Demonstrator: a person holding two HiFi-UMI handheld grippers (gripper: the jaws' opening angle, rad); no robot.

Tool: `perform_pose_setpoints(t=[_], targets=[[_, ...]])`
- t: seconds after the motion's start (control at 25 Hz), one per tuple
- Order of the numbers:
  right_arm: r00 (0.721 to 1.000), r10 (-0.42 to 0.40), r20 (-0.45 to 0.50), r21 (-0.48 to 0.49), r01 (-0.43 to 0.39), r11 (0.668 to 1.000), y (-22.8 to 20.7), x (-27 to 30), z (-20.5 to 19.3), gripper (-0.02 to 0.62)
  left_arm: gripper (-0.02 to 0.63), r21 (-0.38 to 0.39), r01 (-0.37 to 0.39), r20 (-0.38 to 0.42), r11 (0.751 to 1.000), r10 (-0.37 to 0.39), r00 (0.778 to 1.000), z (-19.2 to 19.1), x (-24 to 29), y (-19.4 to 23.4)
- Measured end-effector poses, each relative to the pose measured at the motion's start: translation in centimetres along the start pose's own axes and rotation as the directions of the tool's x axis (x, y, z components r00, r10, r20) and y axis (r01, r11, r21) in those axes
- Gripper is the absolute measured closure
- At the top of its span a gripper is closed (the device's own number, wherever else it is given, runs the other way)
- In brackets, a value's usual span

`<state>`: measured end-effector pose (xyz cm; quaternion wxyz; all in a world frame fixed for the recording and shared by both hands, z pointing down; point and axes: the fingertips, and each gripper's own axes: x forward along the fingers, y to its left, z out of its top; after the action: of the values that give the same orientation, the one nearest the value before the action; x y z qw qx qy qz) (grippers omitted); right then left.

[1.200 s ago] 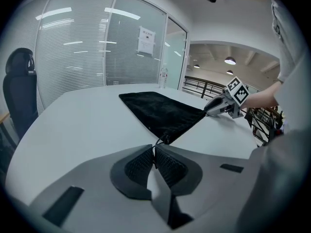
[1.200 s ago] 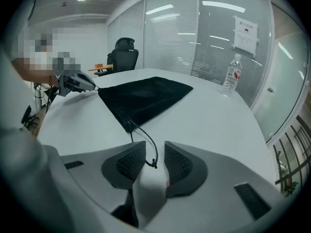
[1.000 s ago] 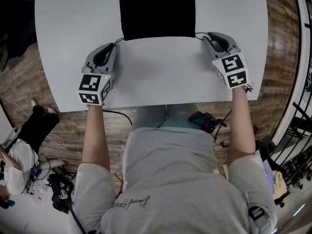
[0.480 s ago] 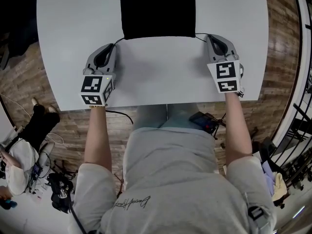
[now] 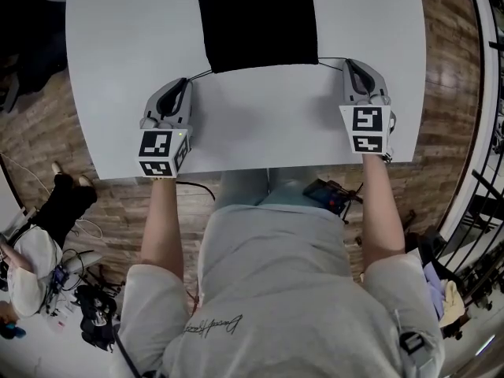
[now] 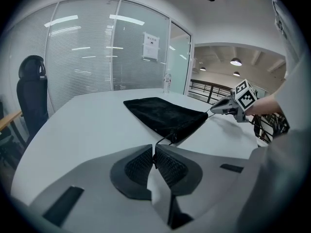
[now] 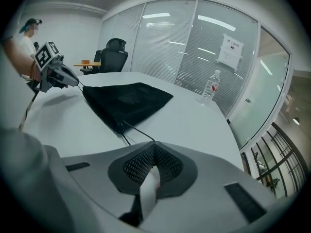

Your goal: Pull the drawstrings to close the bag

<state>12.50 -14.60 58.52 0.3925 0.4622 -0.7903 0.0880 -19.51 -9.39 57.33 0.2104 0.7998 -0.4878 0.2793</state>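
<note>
The black bag (image 5: 256, 22) lies flat at the far middle of the white table (image 5: 260, 124), its mouth edge straight and turned toward the person. 1 thin black cord leaves each near corner. The left drawstring (image 5: 201, 75) runs straight to the left gripper (image 5: 186, 81), whose 2 jaws are clamped on it. The right drawstring (image 5: 331, 58) runs to the right gripper (image 5: 347, 61), pinched tight on its cord likewise. The grippers sit well apart, 1 at each side of the bag's mouth. Beyond the bag a clear water bottle (image 7: 210, 88) stands upright on the table, and a black office chair (image 7: 112, 56) stands by the glass wall (image 7: 160, 42).
</note>
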Motion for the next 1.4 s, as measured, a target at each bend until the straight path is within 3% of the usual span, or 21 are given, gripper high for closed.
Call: perform_pose_setpoints(t=[0.84, 1.2, 1.4], targets=[[0.995, -0.015, 0.097, 0.009, 0.014, 1.000, -1.7, -6.7, 3.9, 0.571, 0.575, -0.059, -0.022, 0.066, 0.998, 0.026, 0.997, 4.3, -4.9, -1.5], [0.986, -0.046, 0.162, 0.001, 0.047, 0.999, -2.9, -9.0, 6.3, 0.571, 0.575, 0.020, -0.045, 0.108, 0.999, 0.043, 0.993, 7.3, -6.5, -1.6], [0.980, -0.049, 0.191, -0.011, 0.052, 0.999, -2.8, -10.0, 7.9, 0.571, 0.576, 0.012, -0.076, 0.144, 0.997, 0.074, 0.987, 8.9, -7.6, -0.7]])
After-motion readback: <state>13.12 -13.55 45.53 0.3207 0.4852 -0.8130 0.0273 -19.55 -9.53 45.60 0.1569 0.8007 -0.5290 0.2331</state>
